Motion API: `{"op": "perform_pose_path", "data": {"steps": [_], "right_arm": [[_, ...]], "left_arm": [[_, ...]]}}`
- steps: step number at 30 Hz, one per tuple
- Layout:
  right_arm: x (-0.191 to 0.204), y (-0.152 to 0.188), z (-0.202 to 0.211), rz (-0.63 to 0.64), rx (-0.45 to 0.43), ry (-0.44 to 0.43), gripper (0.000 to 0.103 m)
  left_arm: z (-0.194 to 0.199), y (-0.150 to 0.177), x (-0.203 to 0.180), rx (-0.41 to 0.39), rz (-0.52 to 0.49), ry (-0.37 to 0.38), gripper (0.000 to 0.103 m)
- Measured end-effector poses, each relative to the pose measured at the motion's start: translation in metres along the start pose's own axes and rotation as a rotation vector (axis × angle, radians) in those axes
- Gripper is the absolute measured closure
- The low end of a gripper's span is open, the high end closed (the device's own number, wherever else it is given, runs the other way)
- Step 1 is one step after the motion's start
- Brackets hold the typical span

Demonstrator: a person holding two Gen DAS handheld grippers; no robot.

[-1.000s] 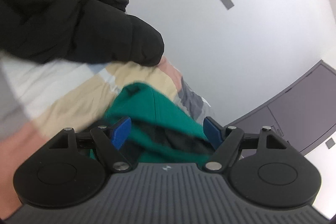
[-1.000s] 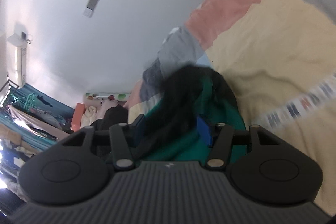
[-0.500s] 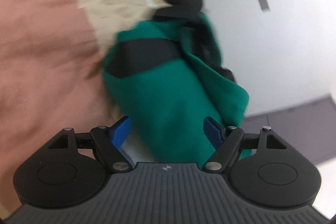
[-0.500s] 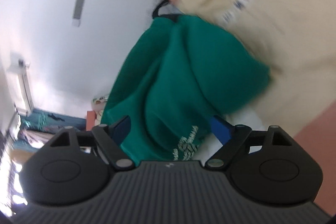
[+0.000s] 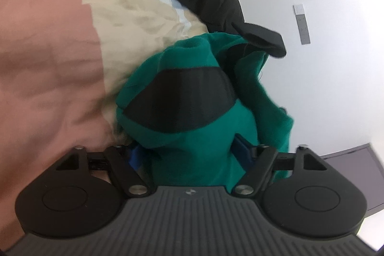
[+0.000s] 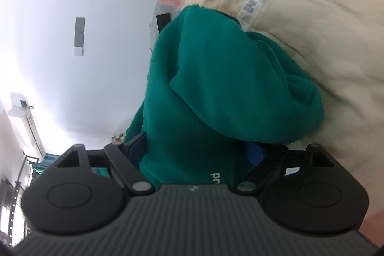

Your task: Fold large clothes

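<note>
We are holding the green garment [image 5: 199, 136] bunched on the patchwork bedspread [image 5: 48, 59], its cloth filling both hand-held grippers: the left hand-held gripper [image 5: 189, 152], just closing, is grasping it, while whether the widened right hand-held gripper [image 6: 195, 148] grips it we cannot tell.

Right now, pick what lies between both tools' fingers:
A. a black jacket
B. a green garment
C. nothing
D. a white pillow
B: green garment fabric fills the gap of the left tool, and the same green cloth fills the gap of the right tool.
</note>
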State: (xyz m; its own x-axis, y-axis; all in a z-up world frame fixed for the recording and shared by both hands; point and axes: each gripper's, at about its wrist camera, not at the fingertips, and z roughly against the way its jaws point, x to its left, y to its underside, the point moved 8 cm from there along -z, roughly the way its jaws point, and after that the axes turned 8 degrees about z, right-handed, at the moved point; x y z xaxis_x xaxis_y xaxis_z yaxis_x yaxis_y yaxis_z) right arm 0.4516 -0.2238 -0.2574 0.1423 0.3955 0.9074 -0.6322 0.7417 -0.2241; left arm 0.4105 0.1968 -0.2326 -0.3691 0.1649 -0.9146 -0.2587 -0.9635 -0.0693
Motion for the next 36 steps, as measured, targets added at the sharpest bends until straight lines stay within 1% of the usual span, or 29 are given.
{"op": "perform_pose_path", "data": {"steps": [1,2,3,4,6,8,9,13,16,18,20,25,27,29,31,34,36], "right_arm": [[0.002,-0.001,-0.002,0.014,0.001,-0.001,0.018],[0.002,-0.002,-0.003,0.025,0.000,0.001,0.027],[0.003,-0.003,-0.004,0.048,0.002,0.005,0.040],[0.004,-0.003,-0.003,0.068,0.003,0.005,0.047],[0.009,-0.003,0.002,0.109,0.000,-0.009,0.072],[0.022,-0.002,0.012,0.197,-0.010,0.001,0.079],[0.026,-0.002,0.018,0.224,-0.019,-0.002,0.081],[0.033,0.001,0.047,0.265,-0.063,-0.021,0.084],[0.043,0.007,0.076,0.328,-0.084,-0.025,0.085],[0.046,0.011,0.093,0.342,-0.081,-0.027,0.085],[0.042,0.017,0.112,0.347,-0.074,-0.023,0.085],[0.029,0.038,0.167,0.350,-0.083,-0.002,0.085],[0.027,0.046,0.185,0.356,-0.098,0.015,0.085],[0.022,0.057,0.205,0.362,-0.113,0.041,0.085],[0.014,0.065,0.218,0.360,-0.124,0.077,0.085],[0.012,0.070,0.216,0.393,-0.122,0.139,0.084],[0.009,0.069,0.212,0.391,-0.105,0.167,0.084]], "left_arm": [[-0.001,-0.001,-0.002,-0.007,-0.024,-0.006,0.042],[0.000,0.000,-0.004,-0.012,-0.038,-0.006,0.049],[0.002,0.000,-0.005,-0.013,-0.043,-0.002,0.056],[0.003,0.001,-0.006,-0.011,-0.044,-0.002,0.059],[0.007,0.001,-0.009,-0.006,-0.066,-0.006,0.072],[0.017,0.003,-0.013,-0.008,-0.082,0.000,0.077],[0.021,0.003,-0.014,-0.008,-0.082,0.006,0.078],[0.048,0.011,-0.014,0.006,-0.083,0.014,0.080],[0.073,0.021,-0.022,0.013,-0.132,0.005,0.080],[0.092,0.028,-0.024,0.024,-0.149,-0.001,0.080],[0.110,0.036,-0.023,0.040,-0.153,-0.012,0.079],[0.161,0.068,-0.015,0.070,-0.199,-0.059,0.079],[0.181,0.083,-0.010,0.075,-0.228,-0.079,0.079],[0.196,0.096,-0.003,0.081,-0.234,-0.091,0.079],[0.203,0.105,0.002,0.085,-0.248,-0.116,0.078],[0.201,0.108,0.004,0.087,-0.273,-0.149,0.075],[0.197,0.108,0.005,0.104,-0.275,-0.168,0.070]]}}
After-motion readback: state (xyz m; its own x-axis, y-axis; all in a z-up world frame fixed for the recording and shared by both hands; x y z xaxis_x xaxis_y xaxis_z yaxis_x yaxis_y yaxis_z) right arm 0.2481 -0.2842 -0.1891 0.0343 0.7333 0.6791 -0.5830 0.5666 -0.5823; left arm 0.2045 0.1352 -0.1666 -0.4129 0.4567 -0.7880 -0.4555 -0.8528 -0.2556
